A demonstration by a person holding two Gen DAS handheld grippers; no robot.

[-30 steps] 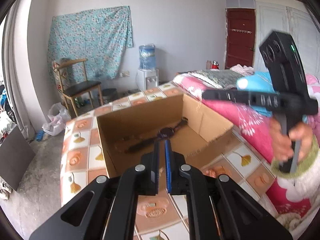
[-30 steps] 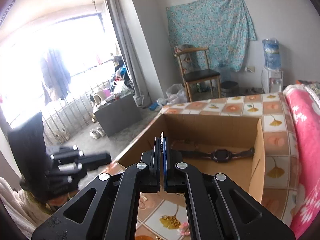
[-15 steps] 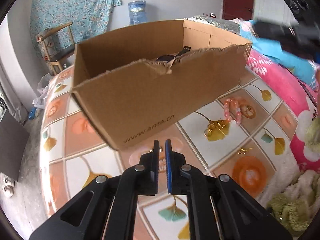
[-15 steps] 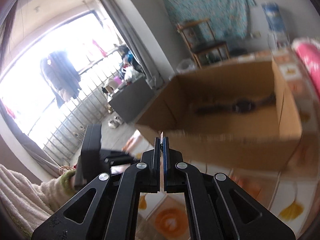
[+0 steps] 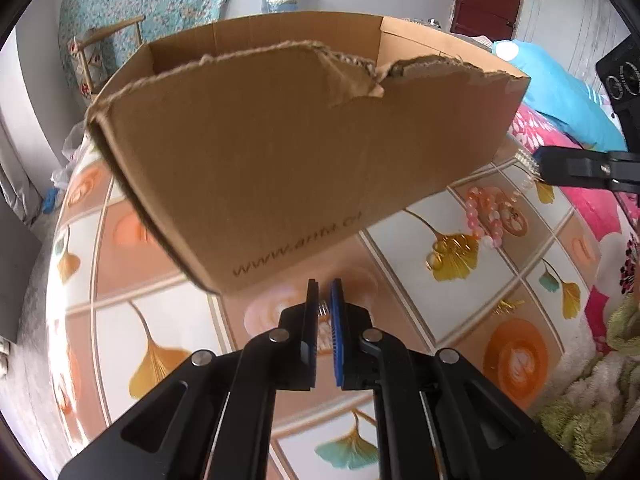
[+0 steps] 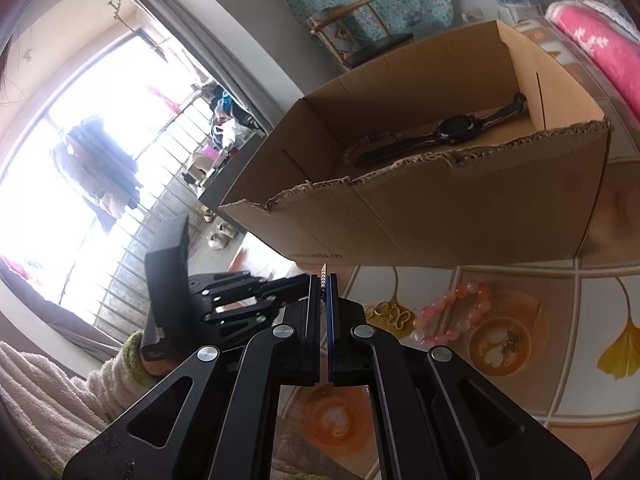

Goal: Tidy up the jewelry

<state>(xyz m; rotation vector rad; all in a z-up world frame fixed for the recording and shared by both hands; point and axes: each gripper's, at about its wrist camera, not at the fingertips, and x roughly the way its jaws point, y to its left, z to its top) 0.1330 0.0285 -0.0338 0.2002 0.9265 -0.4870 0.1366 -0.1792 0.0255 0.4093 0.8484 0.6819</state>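
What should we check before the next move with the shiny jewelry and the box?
1. Right gripper shut on the sparkly clear-stone strand: ok.
2. Left gripper shut on a small silvery piece: ok. What that piece is: cannot tell.
3. Open brown cardboard box has room beside the black wristwatch: ok.
4. Gripper tips above the box's torn rim: not ok. Both look lower, near its front wall.
5. Pink bead bracelet and gold butterfly charm lie on the table, apart from both grippers: ok.
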